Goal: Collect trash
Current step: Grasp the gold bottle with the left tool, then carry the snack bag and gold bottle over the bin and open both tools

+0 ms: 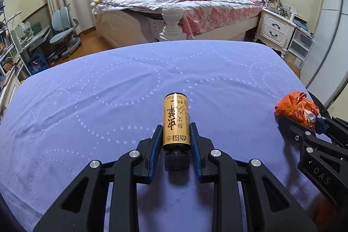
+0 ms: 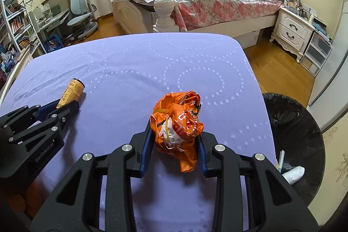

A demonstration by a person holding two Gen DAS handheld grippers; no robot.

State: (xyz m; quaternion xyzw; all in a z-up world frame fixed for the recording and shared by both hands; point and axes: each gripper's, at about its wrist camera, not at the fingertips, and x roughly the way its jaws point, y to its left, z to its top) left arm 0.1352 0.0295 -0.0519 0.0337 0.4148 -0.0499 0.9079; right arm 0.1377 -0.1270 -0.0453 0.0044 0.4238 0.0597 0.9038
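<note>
Bottle (image 1: 176,121) clamped in left hand-held gripper (image 1: 176,134); right hand-held gripper (image 2: 176,140) closed on orange bag (image 2: 178,123).

Gold bottle (image 1: 176,121) black-capped, crumpled orange bag (image 2: 178,125)

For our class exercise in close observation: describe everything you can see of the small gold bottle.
The bottle is a small cylinder with a gold label printed in dark characters and a black ribbed screw cap. Its material cannot be told. It appears closed, with the cap toward the camera and the base pointing away. The left gripper has its jaws shut on the lower part of the label, above the purple sheet. The right wrist view shows it tilted.
</note>
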